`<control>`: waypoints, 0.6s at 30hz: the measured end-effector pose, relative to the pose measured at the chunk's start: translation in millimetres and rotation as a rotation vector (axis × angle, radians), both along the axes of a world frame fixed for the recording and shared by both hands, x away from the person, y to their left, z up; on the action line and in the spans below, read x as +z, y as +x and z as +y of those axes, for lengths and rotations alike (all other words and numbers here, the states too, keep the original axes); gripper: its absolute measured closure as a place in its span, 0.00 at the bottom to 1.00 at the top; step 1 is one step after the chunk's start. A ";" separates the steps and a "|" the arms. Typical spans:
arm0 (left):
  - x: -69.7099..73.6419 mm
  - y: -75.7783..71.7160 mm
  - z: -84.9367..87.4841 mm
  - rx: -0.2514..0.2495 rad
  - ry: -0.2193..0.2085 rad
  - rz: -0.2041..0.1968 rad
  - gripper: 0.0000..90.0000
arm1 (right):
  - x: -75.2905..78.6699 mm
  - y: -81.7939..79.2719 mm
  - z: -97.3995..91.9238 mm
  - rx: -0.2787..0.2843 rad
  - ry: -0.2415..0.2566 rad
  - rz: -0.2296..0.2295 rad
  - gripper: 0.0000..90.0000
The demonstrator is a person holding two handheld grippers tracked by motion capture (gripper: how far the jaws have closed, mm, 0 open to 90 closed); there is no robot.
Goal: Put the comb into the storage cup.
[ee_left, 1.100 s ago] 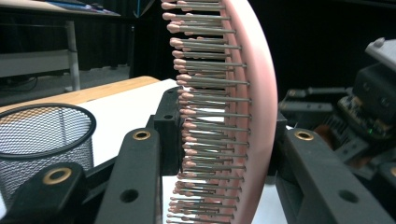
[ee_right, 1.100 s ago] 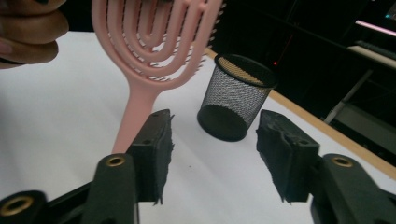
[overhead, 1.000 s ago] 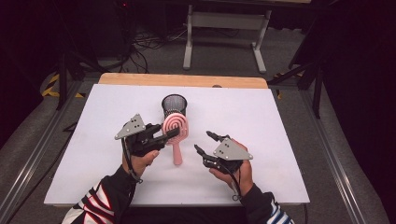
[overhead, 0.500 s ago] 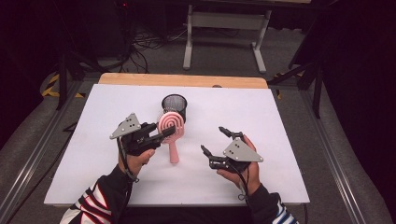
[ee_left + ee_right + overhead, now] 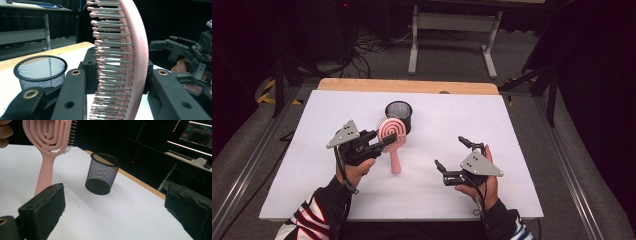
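One pink bristled hairbrush (image 5: 390, 134) clamped in left gripper (image 5: 379, 141) | right gripper (image 5: 454, 156) just opened, empty | round mesh cup (image 5: 399, 114)

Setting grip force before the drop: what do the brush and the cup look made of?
Pink hairbrush: likely moulded plastic, smooth matte, with thin pins tipped in pink beads. Black cup: looks like wire mesh with a solid rim, since light shows through its wall.

High view overhead; gripper views close, low; all share mesh cup (image 5: 398, 114).
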State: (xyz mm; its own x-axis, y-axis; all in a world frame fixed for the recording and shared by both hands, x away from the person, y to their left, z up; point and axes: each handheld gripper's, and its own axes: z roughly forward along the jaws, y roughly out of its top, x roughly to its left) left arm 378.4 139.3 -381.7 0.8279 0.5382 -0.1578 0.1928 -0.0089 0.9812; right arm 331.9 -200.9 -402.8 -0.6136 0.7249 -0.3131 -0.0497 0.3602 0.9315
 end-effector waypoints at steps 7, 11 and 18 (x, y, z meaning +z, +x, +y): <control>1.1 0.7 3.6 0.010 -0.001 -0.002 0.71 | -4.3 -1.7 -4.8 -0.021 -0.003 -0.009 0.04; 2.0 0.7 4.9 0.015 -0.006 -0.007 0.71 | -5.7 -3.3 -6.6 -0.025 -0.009 -0.015 0.04; 3.6 1.1 7.7 0.020 -0.010 -0.010 0.71 | -10.2 -5.1 -13.1 -0.037 -0.013 -0.013 0.04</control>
State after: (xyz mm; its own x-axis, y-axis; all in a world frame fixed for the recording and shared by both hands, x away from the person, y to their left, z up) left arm 379.5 147.0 -378.1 0.8187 0.5528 -0.1550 0.1831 0.0045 0.9831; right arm 326.7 -213.9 -412.9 -0.5822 0.7429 -0.3304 -0.0479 0.3743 0.9261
